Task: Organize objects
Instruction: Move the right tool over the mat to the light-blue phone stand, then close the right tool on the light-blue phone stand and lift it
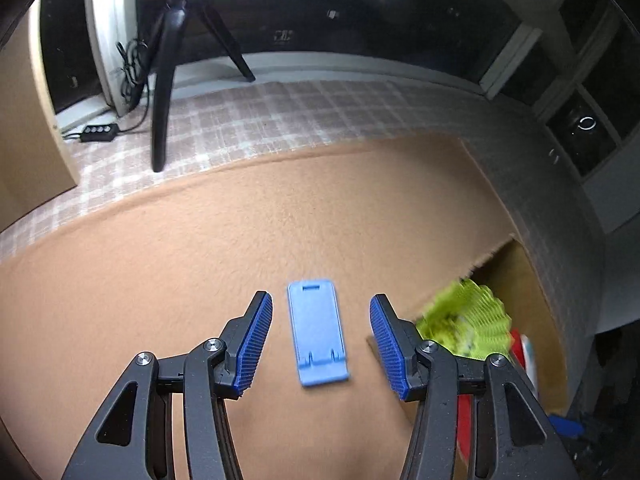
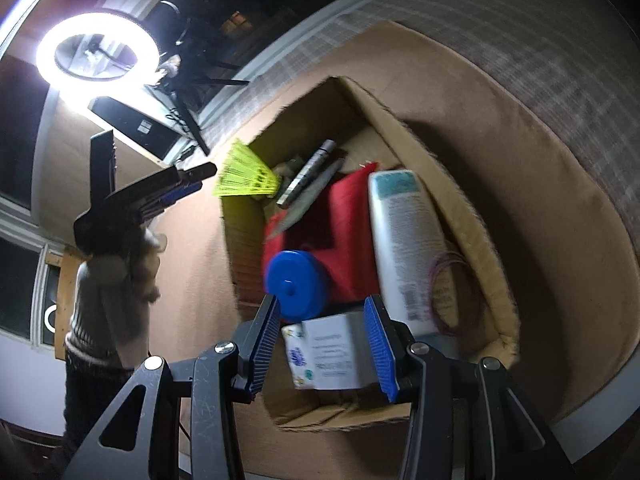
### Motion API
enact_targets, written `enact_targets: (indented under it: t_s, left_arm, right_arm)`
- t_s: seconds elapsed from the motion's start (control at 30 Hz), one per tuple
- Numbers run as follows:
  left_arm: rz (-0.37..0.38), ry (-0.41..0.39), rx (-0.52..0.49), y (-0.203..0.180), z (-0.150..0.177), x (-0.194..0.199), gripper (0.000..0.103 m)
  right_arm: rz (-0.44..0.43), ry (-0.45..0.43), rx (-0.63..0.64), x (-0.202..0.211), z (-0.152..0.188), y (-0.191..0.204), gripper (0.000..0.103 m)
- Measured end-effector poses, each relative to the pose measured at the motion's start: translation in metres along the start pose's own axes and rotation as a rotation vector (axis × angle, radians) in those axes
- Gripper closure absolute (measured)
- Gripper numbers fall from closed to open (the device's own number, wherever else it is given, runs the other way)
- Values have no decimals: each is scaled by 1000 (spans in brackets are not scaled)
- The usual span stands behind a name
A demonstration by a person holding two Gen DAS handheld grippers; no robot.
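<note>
Your left gripper (image 1: 321,340) hangs over the tan blanket (image 1: 200,248) with its jaws spread wide and nothing in them. A blue phone stand (image 1: 317,330) lies flat on the blanket between the two blue pads (image 1: 256,344), clear of both. To its right, at the blanket's right edge, sits the cardboard box (image 1: 516,280), with a yellow-green comb-like piece (image 1: 468,324) poking over its near wall.

Your right gripper (image 2: 325,346) points down into the same box (image 2: 472,232). A small white carton (image 2: 332,354) sits between its pads (image 2: 378,350), and the right pad lies against the carton's side. On the left a narrow gap shows, so you cannot tell for sure that the carton is clamped.

Inside the box you have a white bottle (image 2: 408,240) lying along the right wall, a red cloth (image 2: 344,232) in the middle, a blue round lid (image 2: 298,284) at the near left, a grey pen-like stick (image 2: 312,172) toward the far corner, and the yellow-green piece (image 2: 246,178) on the far left rim. A thin pink loop (image 2: 448,292) lies beside the bottle.

Beyond the blanket, a tripod (image 1: 164,92) stands on the checked cloth (image 1: 280,112), and a ring light (image 2: 96,46) glows above.
</note>
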State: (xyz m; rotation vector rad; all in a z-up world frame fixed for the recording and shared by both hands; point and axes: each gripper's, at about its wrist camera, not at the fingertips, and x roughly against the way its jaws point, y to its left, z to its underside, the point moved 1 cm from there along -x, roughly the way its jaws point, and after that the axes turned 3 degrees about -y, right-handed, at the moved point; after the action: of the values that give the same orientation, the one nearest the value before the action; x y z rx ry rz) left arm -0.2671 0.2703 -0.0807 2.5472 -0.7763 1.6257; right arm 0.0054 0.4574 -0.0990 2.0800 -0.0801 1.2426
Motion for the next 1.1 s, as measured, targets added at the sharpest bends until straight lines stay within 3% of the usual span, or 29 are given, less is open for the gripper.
enact_targets:
  t_s: [0.13,0.27,0.47,0.8,1.1]
  left_arm:
    - [-13,22,29,5,-9,-27,49]
    - [-26,36,60,11,-15,-46,56]
    - [-43,66,37,6,-19,-67,60]
    - [-123,76,-93,0,-17,-66,77]
    - [-139,63,-184,0,16,-48,77]
  right_arm:
    - [25,3,-23,3,1,-18,63]
    - [53,-2,-52,6,1,-35,63]
    - [46,0,-86,6,-1,-49,63]
    - [51,-10,-75,9,-4,-44,63]
    - [38,-9,-52,11,-3,-34,63]
